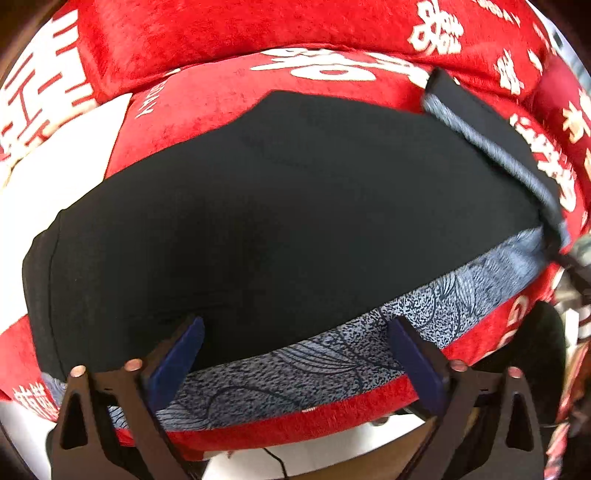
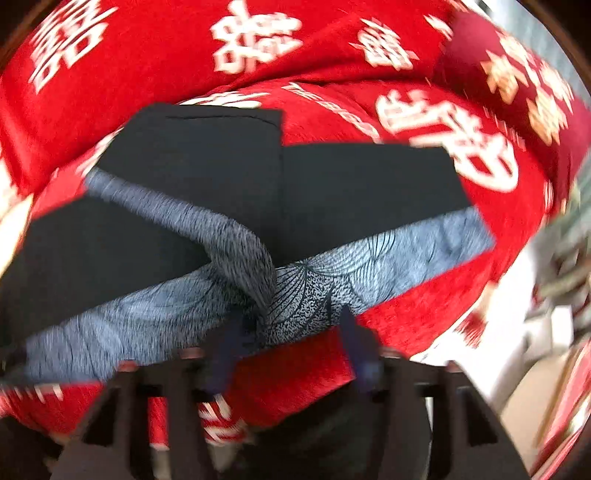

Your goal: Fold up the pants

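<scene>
Black pants [image 1: 280, 206] with a grey-blue patterned side strip [image 1: 332, 354] lie spread on a red cushion. At their right end a part is turned back over itself [image 1: 480, 122]. My left gripper [image 1: 299, 354] hangs over the near edge of the pants, jaws wide open, with only the flat cloth below them. The right wrist view is blurred: the pants [image 2: 354, 184] show one section folded over another, and the patterned strip [image 2: 251, 258] is bunched into a twist. My right gripper [image 2: 291, 339] stands just in front of that twist, its fingers apart and not pressing on the cloth.
The red cushion [image 1: 221, 92] with white characters carries the pants, and a back cushion [image 1: 207, 33] rises behind it. Below the cushion's front edge are a pale floor and a thin black cable [image 1: 275, 459]. White and mixed blurred things [image 2: 532, 332] stand to the right.
</scene>
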Tool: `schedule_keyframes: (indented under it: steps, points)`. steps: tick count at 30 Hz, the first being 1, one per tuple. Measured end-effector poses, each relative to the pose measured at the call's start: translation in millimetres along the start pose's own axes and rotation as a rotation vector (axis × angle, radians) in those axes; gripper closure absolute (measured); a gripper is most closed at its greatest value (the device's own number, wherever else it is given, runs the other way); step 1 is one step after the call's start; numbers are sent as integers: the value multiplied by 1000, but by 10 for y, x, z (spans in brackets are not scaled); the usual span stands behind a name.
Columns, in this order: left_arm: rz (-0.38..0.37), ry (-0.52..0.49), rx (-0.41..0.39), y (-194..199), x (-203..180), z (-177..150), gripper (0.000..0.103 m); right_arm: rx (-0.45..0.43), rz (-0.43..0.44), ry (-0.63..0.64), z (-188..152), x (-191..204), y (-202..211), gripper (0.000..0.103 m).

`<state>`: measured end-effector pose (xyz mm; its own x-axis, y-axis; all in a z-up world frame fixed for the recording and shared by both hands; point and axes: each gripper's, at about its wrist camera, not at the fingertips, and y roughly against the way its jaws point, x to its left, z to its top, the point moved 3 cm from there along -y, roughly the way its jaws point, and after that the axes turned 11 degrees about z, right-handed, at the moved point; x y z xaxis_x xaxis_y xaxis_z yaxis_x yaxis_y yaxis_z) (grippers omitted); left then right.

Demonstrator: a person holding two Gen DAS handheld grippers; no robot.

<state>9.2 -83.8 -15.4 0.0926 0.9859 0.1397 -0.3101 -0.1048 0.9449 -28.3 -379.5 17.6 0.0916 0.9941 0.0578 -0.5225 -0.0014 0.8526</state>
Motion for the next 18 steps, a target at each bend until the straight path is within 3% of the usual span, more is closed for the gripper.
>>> schedule_keyframes:
  steps: [3, 6, 11, 13, 14, 15, 17, 18]
  points:
    - [70, -38, -23, -22, -109, -24, 1, -74, -31, 170, 95, 274, 257, 29]
    - [83, -33, -25, -24, -123, -33, 1, -140, -87, 376, 287, 696, 267, 24]
    - [74, -26, -17, -30, -104, -27, 1, -6, -218, 697, 509, 1290, -500, 25]
    - [72, -28, -16, -34, -103, -29, 1, 62, -210, 709, 569, 1309, -733, 27]
    - [71, -29, -15, -24, -113, -45, 1, 87, -164, 681, 612, 1245, -793, 40]
    - [70, -32, -15, -33, -102, -48, 1, 105, -68, 612, 680, 1158, -782, 63]
    - [71, -33, -15, -38, -95, -49, 1, 124, -14, 525, 746, 972, -725, 96]
    - [75, -33, -12, -39, -100, -45, 1, 107, 25, 469, 778, 810, -639, 96]
